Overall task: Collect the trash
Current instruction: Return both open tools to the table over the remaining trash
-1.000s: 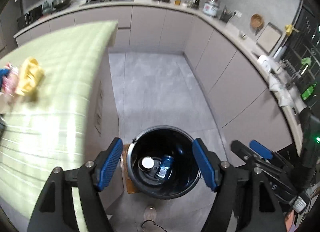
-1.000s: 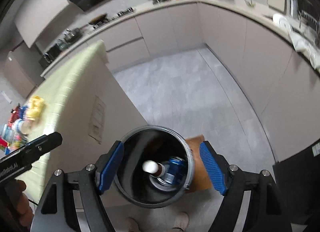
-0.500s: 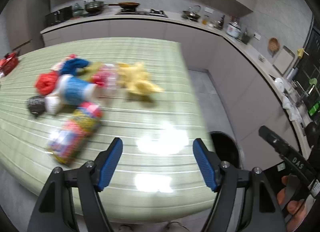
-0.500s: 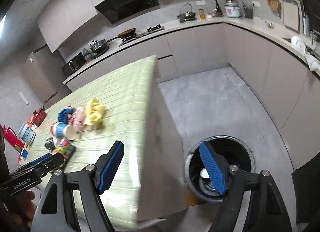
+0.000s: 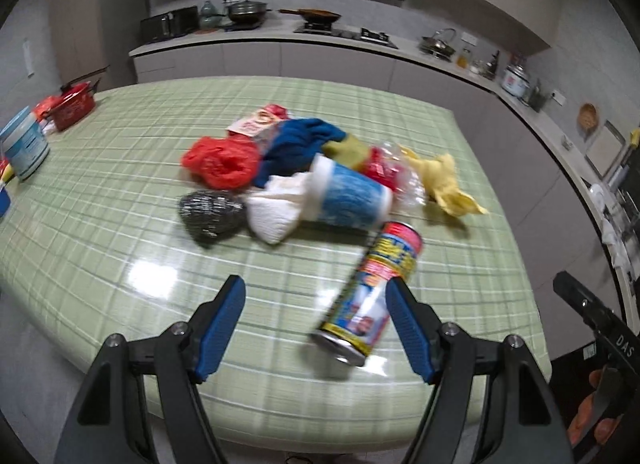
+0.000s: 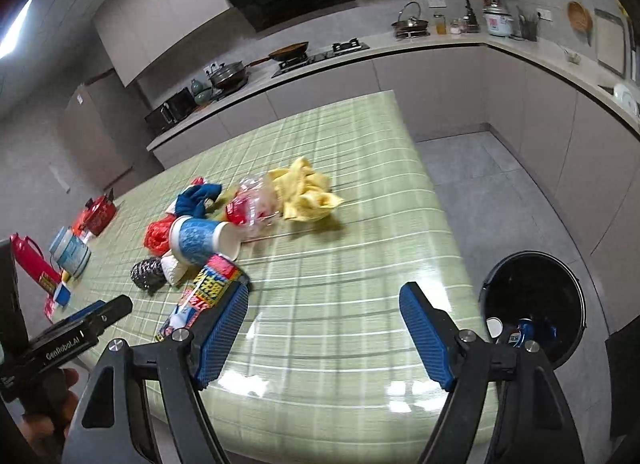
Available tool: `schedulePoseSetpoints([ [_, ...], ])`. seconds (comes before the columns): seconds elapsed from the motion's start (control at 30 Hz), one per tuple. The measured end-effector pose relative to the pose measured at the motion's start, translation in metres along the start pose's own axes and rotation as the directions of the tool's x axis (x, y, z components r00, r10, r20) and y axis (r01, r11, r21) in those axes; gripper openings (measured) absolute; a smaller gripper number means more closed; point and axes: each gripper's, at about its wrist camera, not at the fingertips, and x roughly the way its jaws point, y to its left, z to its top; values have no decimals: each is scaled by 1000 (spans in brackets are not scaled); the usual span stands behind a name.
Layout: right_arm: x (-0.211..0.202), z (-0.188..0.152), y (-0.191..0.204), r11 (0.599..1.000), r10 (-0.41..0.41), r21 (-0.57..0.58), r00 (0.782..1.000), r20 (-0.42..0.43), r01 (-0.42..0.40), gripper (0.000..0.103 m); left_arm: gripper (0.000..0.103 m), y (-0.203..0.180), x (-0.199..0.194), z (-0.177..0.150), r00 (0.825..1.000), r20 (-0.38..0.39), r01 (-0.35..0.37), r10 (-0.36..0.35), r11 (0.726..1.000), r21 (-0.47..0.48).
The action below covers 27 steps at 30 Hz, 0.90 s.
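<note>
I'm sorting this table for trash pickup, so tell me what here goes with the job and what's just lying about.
For the job:
- spray can
- blue paper cup
- red plastic bag
- yellow wrapper
- black bin

Lying about:
- red pot
- blue-and-white tub
- rice cooker
- wok

Right claw [image 6: 322, 330] hangs wide open over the green checked surface [image 6: 340, 264]; trash pile [image 6: 240, 208] lies far left; black bin [image 6: 534, 306] stands near right.

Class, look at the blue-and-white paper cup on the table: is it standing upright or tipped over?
Tipped over. The paper cup lies on its side on the table, its open mouth facing sideways in the right wrist view.
</note>
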Motion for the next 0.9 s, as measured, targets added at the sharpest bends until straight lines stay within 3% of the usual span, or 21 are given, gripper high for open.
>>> schedulePoseSetpoints([
  [0.27,31,8,30,996,67,-48,997,-26,-69,80,74,41,5,3,995,7,-102,103,992,-74],
  [0.4,47,4,49,992,111,-57,992,-54,-114,80,74,52,7,2,994,-1,-109,109,991,-76],
  [0.63,60,-1,102,996,47,-80,998,-36,-49,80,74,78,27,18,999,-4,-52,52,999,14],
  [0.9,93,-22,156,993,-107,41,994,-39,108,80,74,128,65,49,999,-40,36,-30,989,145],
])
